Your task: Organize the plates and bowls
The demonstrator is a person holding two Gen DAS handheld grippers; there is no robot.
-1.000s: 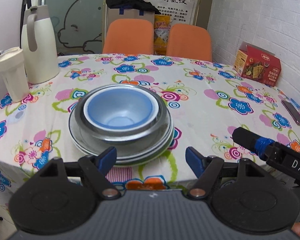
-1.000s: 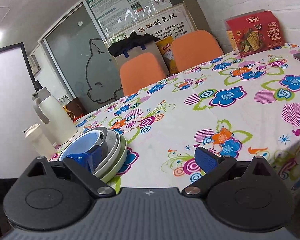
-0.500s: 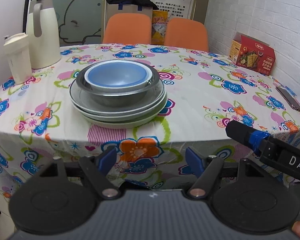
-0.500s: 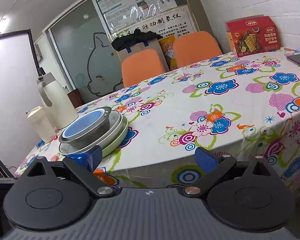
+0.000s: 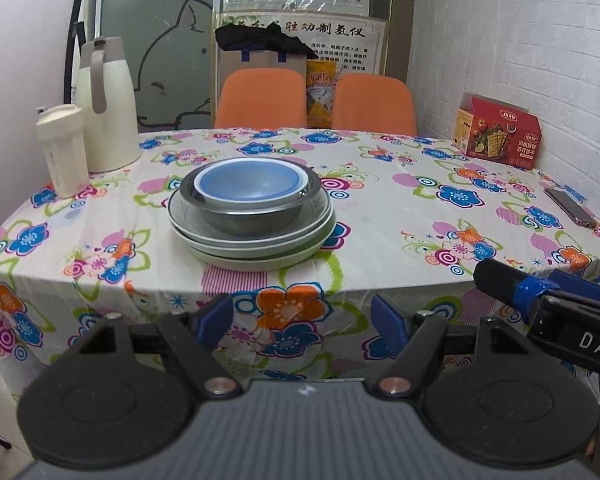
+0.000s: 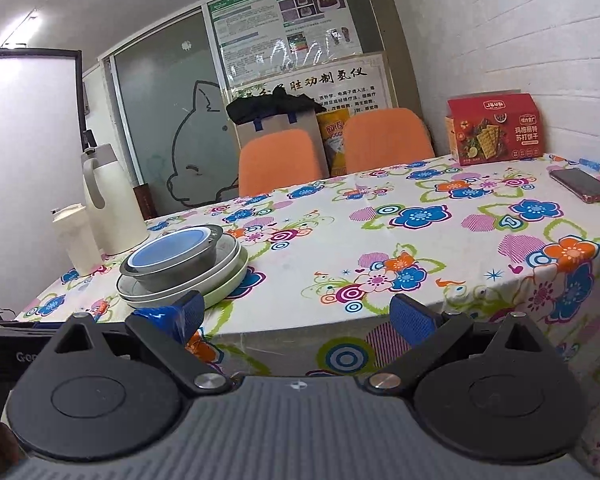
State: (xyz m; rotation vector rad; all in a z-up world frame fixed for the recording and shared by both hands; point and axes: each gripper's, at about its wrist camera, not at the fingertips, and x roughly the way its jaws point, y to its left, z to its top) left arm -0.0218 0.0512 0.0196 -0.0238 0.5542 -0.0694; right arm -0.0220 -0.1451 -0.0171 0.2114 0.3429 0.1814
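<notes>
1. Nesting largest at bottom keeps the stack steady: blue bowl [image 5: 249, 182] inside metal bowl [image 5: 250, 211], on the plates [image 5: 256, 246], near the surface [image 5: 380, 216] front edge, at 11 o'clock from your left claw [image 5: 300, 316].
2. Both claws hang below that edge, jaws wide, holding nothing; right claw [image 6: 298, 314] sees the stack at 10 o'clock.
3. Open cloth spreads toward 2 o'clock; phone [image 6: 582, 185] marks its limit.
</notes>
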